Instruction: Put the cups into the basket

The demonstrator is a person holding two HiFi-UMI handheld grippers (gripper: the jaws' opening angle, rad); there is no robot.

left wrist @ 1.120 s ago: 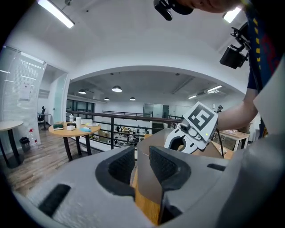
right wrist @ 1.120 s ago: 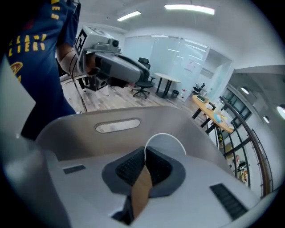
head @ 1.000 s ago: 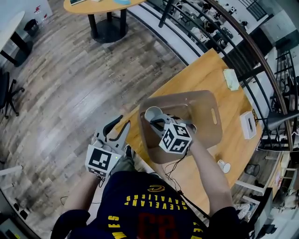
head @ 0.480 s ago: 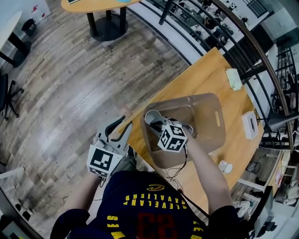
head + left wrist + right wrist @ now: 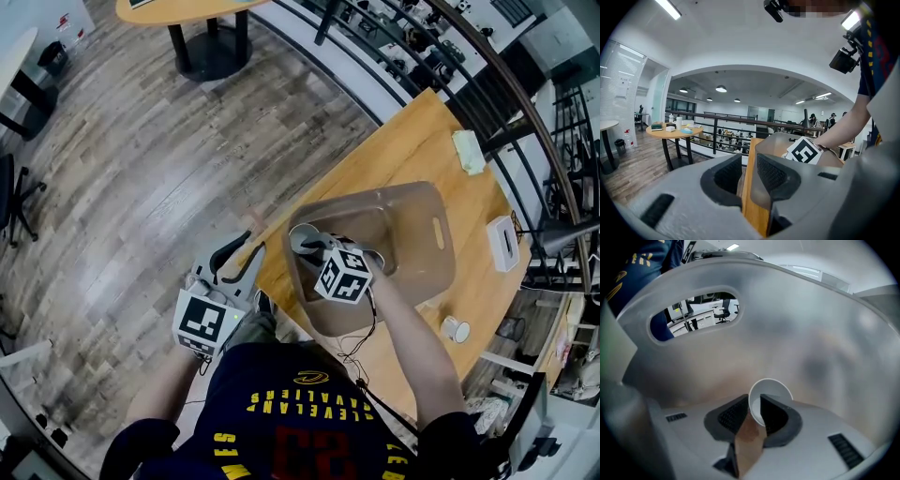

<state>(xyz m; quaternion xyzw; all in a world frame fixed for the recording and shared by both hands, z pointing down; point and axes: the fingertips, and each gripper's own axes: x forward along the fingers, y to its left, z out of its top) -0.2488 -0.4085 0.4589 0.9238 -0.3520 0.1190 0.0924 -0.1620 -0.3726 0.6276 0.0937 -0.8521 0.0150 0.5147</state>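
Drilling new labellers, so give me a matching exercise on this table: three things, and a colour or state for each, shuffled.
Things:
1 basket
2 cloth
3 box

Descriptions:
A white
B holds a cup
C pale green

Pairs: 1-B, 2-C, 3-A

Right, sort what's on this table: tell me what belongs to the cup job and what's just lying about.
Belongs to the job:
basket
cup in the basket
cup on the table

Just lying about:
white box
pale green cloth
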